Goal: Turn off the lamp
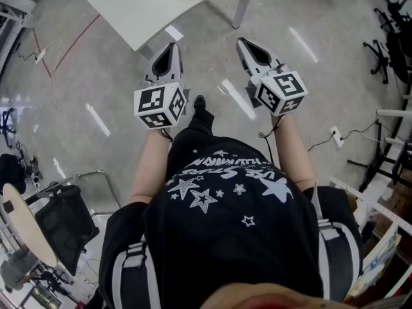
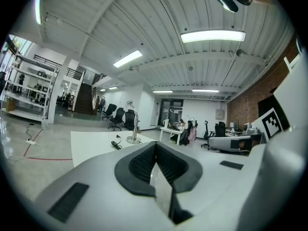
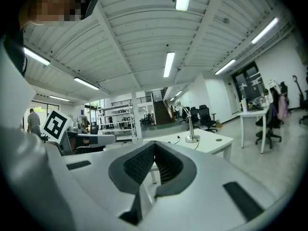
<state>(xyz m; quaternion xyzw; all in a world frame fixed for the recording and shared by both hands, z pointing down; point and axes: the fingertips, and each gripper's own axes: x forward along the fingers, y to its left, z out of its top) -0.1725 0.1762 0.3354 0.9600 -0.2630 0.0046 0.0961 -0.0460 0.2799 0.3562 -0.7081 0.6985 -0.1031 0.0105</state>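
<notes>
The lamp [image 2: 133,123] stands on the white table [image 2: 91,144], near its far edge. It has a round metal base, a slim curved neck and a small head bent over at the top. In the left gripper view it lies at about 11 o'clock from the jaw tips; in the right gripper view it is at about 2 o'clock. It is well apart from both grippers, and the head view cuts it off. A dark cord [image 2: 115,143] lies on the table just beside the base, at its 9 o'clock.

The base looks weighty enough to keep the lamp upright under a light press. The thin neck probably flexes, so pushing on it or on the head would likely swing the lamp without switching it. The switch is too small to find from here; it may be on the base, the head or the cord. It likely calls for a short, square press with a jaw tip, not a grasp.

The left gripper [image 1: 172,46] has its jaws pressed together on nothing. The right gripper [image 1: 243,42] also shows its tips meeting, with nothing between them. Both point toward the table at the person's 12 o'clock, across bare floor [image 1: 212,89].
</notes>
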